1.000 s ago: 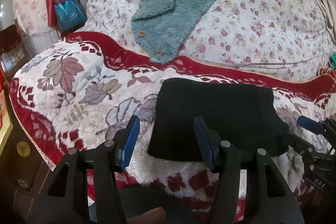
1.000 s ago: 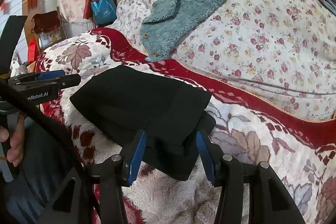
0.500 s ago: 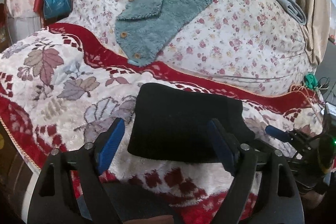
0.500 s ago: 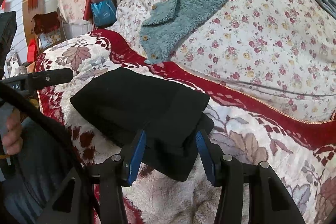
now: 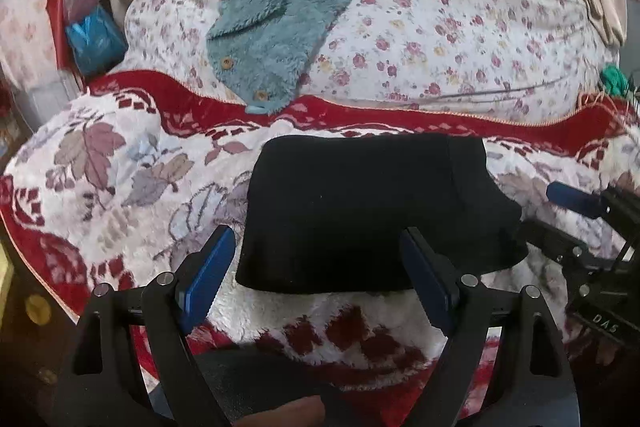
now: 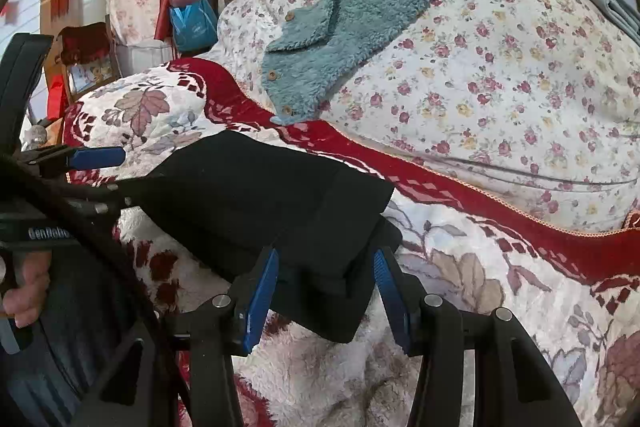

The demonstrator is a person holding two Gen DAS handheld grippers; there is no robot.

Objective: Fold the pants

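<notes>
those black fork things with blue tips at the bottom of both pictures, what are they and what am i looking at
They are two hand-held grippers, one in each of a person's hands, each carrying a camera that looks out along its two blue-padded fingers. One picture is from the left gripper, the other from the right gripper. Folded black pants lie on a red and white leaf-patterned blanket. Behind are a floral quilt and a teal fleece garment. The left fingers stand wide open, holding nothing. The right fingers straddle a corner of the pants; a firm grip is unclear.

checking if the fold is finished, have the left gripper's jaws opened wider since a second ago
Yes. The left gripper now stands wider: its fingers straddle more of the folded black pants, which lie flat on the blanket, pinched by neither.
</notes>
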